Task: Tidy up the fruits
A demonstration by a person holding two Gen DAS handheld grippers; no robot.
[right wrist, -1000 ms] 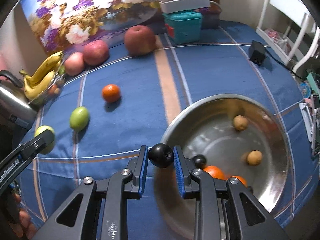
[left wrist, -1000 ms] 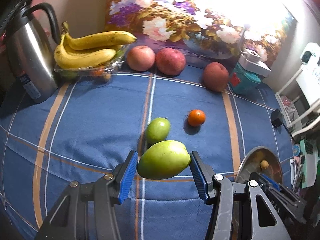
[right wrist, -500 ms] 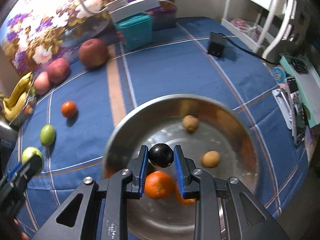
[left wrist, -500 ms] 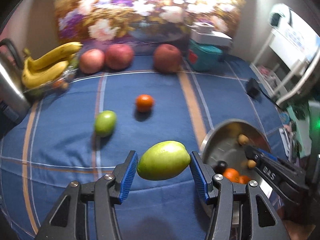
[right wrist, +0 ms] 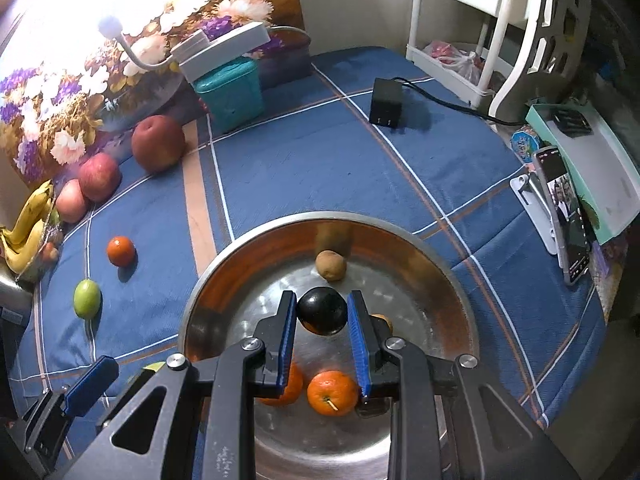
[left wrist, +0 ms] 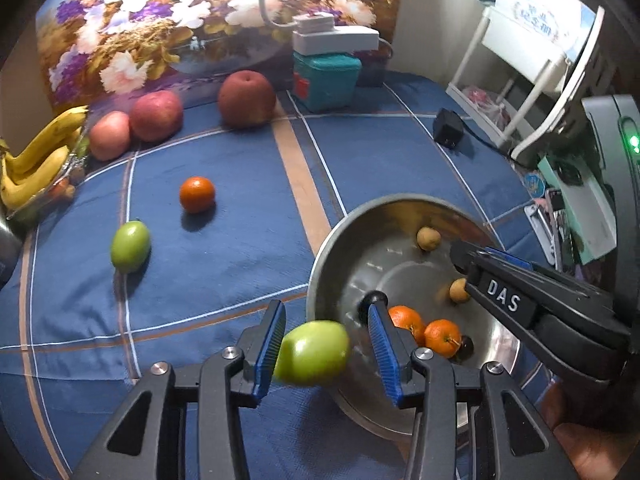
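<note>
My left gripper is shut on a large green fruit and holds it at the near left rim of the steel bowl. My right gripper is shut on a black plum and hovers over the bowl. In the bowl lie two oranges, two small brown fruits and a dark fruit. On the blue cloth lie a small green fruit, an orange, three red apples and bananas.
A teal box with a white lamp base stands at the back. A black adapter with its cord lies on the cloth at the right. A phone on a stand and a white rack are at the right edge.
Both grippers have moved right and forward with their fruit. The right gripper now sits deeper over the bowl; the left gripper has reached the bowl's rim.
</note>
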